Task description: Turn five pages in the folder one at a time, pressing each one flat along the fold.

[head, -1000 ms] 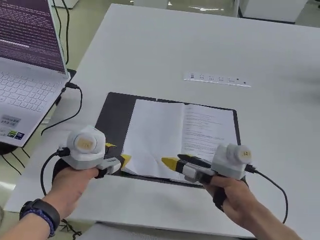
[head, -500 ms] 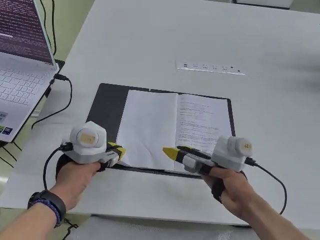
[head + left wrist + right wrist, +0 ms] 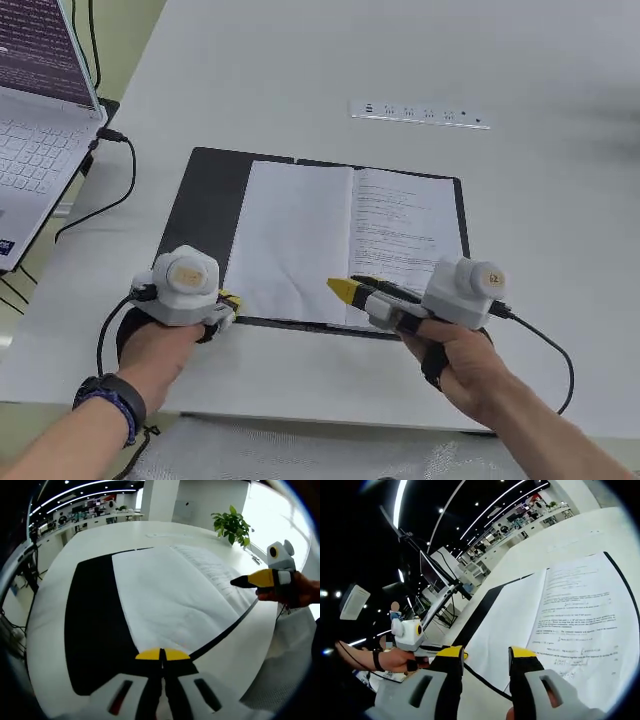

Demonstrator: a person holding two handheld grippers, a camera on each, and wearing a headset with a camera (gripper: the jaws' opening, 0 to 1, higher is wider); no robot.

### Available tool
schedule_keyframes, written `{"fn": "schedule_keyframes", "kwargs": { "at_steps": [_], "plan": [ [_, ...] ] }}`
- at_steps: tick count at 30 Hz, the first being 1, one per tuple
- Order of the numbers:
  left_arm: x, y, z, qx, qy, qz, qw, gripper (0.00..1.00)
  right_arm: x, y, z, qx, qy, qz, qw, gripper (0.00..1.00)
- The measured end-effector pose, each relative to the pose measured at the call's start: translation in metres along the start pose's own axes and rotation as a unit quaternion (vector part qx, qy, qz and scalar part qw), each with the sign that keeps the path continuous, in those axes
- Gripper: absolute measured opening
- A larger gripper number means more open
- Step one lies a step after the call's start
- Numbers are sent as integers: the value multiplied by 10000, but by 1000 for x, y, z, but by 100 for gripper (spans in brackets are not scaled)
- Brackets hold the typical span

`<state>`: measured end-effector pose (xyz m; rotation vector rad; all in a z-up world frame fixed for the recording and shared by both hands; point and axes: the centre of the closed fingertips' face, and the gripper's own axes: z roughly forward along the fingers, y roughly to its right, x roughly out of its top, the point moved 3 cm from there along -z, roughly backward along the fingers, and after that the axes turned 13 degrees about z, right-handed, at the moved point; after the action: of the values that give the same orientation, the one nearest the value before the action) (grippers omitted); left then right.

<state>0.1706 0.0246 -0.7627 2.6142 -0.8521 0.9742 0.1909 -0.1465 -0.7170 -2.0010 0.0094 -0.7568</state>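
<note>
Head view takes in one white table (image 3: 300, 60) bearing one laptop (image 3: 35, 150) far off to the left gripper's outer side, one black folder (image 3: 200, 215) lying open and flat just ahead of both grippers, and one white power strip (image 3: 420, 113) well beyond the folder. The folder holds two facing pages: a blank page (image 3: 290, 240) on the left and a printed page (image 3: 405, 225) on the right, meeting at the fold. Two grippers sit at the folder's near edge. The left gripper (image 3: 228, 303) has its yellow tips pressed together with nothing between them, over the black cover beside the blank page's corner. The right gripper (image 3: 345, 290) has its jaws parted by a moderate gap, gripping nothing, above the near edge of the pages by the fold; whether it touches the paper is unclear.
</note>
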Motion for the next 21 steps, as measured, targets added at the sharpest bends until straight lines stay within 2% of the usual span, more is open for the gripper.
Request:
{"fn": "schedule_keyframes", "kwargs": {
  "at_steps": [3,5,7,9,12,17,21],
  "plan": [
    [4,1,-3,-60,-111,-26,9999,0,2,1,4,-10,-4,-20,10000,31],
    [4,1,-4,-84,-109,-89,9999,0,6,1,6,2,62,-64,10000,28],
    [6,1,-3,-65,-129,-178,9997,0,15,3,8,-44,265,-57,9996,19],
    [8,1,-1,-44,-217,-100,9997,0,24,5,10,34,411,-1,9991,11],
    [10,1,0,-54,-292,14,9996,0,32,10,17,-9,407,-13,9992,11],
    [10,-5,2,-114,-266,-212,9994,0,47,16,27,-12,357,-107,9993,9],
    [11,-6,6,-58,-333,-182,9993,0,56,26,30,-102,403,-40,9991,7]
  ]
}}
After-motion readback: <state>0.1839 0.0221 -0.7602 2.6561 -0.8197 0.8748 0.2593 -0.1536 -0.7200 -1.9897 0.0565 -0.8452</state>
